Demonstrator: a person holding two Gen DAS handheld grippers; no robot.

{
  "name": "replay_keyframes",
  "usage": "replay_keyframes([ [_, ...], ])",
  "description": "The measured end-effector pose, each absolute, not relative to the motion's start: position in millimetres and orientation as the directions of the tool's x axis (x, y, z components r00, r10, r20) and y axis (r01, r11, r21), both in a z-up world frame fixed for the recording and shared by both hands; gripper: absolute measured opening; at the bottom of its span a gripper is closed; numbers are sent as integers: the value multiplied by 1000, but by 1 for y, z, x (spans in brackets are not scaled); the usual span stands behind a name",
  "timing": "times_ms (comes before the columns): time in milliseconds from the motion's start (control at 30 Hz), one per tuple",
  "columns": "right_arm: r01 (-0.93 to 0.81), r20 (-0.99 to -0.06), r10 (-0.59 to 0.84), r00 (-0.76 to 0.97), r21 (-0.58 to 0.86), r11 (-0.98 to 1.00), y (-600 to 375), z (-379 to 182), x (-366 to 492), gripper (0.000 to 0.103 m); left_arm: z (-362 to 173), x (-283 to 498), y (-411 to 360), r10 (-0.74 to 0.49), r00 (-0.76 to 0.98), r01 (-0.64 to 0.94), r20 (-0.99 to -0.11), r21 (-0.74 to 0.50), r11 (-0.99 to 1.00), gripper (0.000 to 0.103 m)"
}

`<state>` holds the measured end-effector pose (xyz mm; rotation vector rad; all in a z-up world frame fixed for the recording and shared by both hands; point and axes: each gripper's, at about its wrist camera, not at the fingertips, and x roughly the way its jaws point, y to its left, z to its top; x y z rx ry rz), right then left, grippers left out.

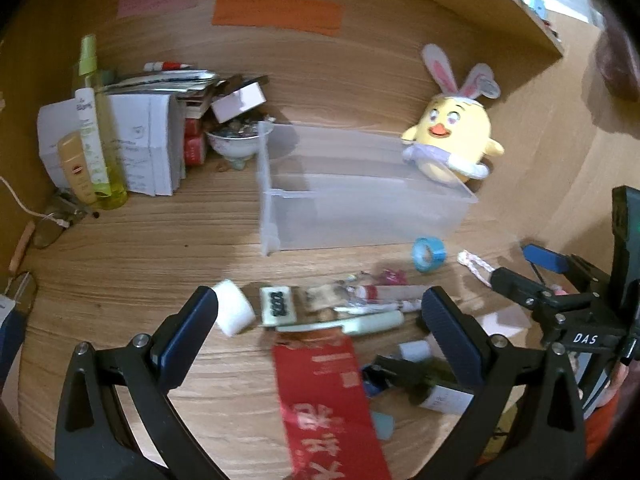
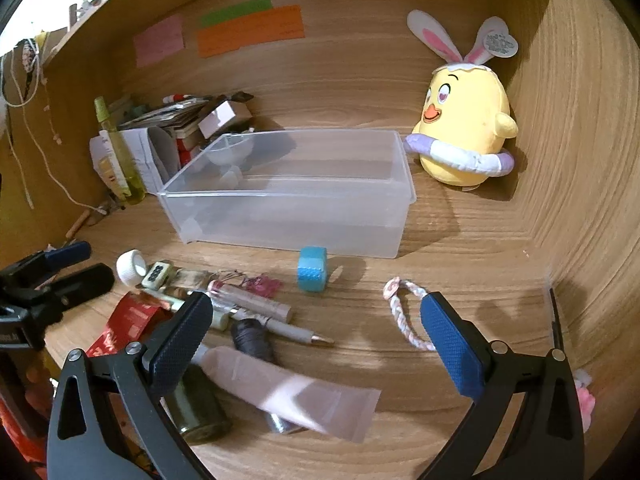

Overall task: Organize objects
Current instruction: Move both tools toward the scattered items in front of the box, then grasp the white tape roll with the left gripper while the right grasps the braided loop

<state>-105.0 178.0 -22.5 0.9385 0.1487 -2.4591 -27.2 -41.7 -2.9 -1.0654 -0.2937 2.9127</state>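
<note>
A clear plastic bin (image 1: 360, 216) (image 2: 288, 204) stands empty on the wooden desk. In front of it lies a scatter of small things: a white tape roll (image 1: 234, 312) (image 2: 130, 266), a blue tape roll (image 1: 429, 254) (image 2: 312, 269), a red packet (image 1: 332, 400), pens (image 2: 272, 312), a pale tube (image 2: 292, 392), a dark bottle (image 2: 196, 412) and a braided cord loop (image 2: 404, 316). My left gripper (image 1: 320, 320) is open above the red packet and pens. My right gripper (image 2: 316, 328) is open above the tube and pens, holding nothing.
A yellow chick plush (image 1: 456, 140) (image 2: 464, 128) sits against the back right wall. Bottles (image 1: 94, 128), white boxes (image 1: 148, 144) and a bowl (image 1: 236, 144) crowd the back left. Coloured notes (image 2: 248, 30) stick to the back wall. The right side wall (image 2: 580, 160) is close.
</note>
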Motion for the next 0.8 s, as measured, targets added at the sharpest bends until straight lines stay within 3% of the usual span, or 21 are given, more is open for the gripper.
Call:
replay_keyframes([
  [367,432,-687,-352,-635,61,-900,192,-30,-140,103,-27,-43,-95,34,-728,157,-685,-214,-964,103],
  [467,407,-705,-309,-639,32,-913,196,-37,-149,101,-35,-48,-100,32,-703,163,-711,-205,-965,86],
  [700,395,-759,-281,-588,34,-918,202,-57,-173,72,-45,-60,-99,37,-670,151,-742,-185,-971,78],
  [800,401,-775,-267,-573,19,-916,200,-65,-180,66,-48,-65,-98,29,-651,141,-759,-158,-977,71],
])
